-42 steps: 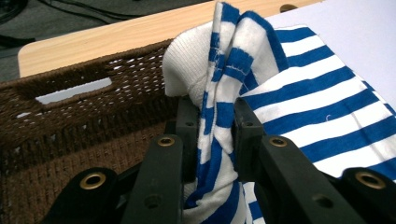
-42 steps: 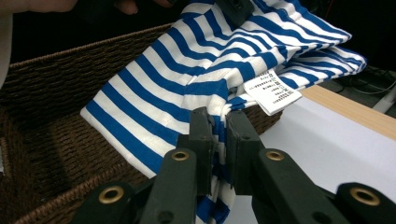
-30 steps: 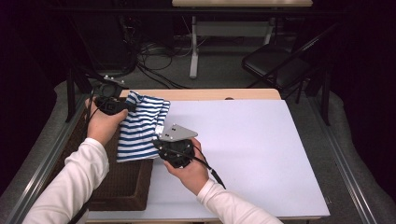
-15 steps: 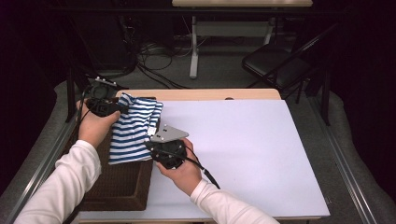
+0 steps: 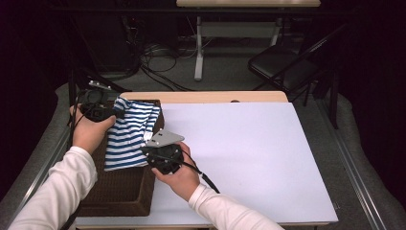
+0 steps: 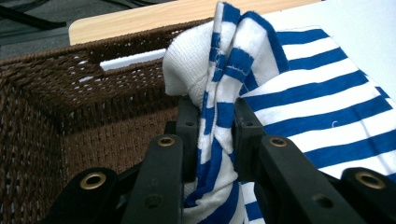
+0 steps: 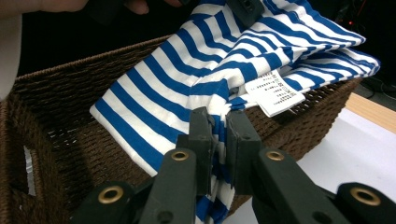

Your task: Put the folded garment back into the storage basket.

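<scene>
A folded blue-and-white striped cloth (image 5: pixel 128 136) hangs stretched over the brown wicker basket (image 5: pixel 119 191) at the table's left edge. My left gripper (image 5: pixel 114 113) is shut on the cloth's far corner; its jaws pinch bunched fabric (image 6: pixel 219 116) in the left gripper view (image 6: pixel 215 128). My right gripper (image 5: pixel 149 146) is shut on the cloth's near right edge. In the right gripper view (image 7: pixel 219 135) its jaws clamp a fold just below a white care label (image 7: pixel 274 95), with the cloth (image 7: pixel 187 79) spread above the basket's opening (image 7: pixel 60 140).
A white board (image 5: pixel 249 158) covers most of the wooden table (image 5: pixel 206 97). A black chair (image 5: pixel 282 67), cables and a table leg stand on the floor beyond. Metal rails run along both table sides.
Both hands have carried the striped cloth leftward, from over the basket's right rim and board edge to over the basket's opening. Both grips stay the same.
</scene>
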`<state>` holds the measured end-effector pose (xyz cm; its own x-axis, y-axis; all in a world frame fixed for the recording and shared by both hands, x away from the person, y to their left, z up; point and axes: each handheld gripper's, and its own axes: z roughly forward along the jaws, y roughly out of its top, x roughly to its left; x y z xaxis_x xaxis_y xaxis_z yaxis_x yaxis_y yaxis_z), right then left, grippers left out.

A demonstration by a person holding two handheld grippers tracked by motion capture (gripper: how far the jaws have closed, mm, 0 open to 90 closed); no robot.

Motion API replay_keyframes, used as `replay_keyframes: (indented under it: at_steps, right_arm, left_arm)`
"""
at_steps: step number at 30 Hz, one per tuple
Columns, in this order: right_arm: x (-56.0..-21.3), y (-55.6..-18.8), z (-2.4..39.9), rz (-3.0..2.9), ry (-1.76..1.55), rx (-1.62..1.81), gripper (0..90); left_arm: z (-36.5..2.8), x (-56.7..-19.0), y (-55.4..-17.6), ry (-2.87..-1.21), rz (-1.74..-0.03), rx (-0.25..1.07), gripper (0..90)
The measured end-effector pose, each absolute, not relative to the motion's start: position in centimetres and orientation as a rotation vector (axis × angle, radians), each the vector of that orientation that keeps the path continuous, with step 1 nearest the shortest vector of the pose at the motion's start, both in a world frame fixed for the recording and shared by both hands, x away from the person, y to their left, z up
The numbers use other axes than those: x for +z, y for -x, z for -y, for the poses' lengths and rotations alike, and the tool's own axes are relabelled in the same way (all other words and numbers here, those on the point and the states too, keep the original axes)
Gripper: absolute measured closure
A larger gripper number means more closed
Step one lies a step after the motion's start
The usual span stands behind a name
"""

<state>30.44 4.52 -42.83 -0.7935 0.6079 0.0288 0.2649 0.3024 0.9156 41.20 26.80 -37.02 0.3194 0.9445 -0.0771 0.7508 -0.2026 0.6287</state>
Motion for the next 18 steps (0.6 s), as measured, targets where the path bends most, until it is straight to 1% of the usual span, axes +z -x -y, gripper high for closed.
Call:
replay_keyframes:
  at_steps: [18]
  right_arm:
    - [-43.5, -30.0, -6.6, -2.284, -0.756, 1.495, 81.8]
  left_arm:
    - [-28.8, -37.4, -40.3, -2.014, -1.53, 0.442, 77.1]
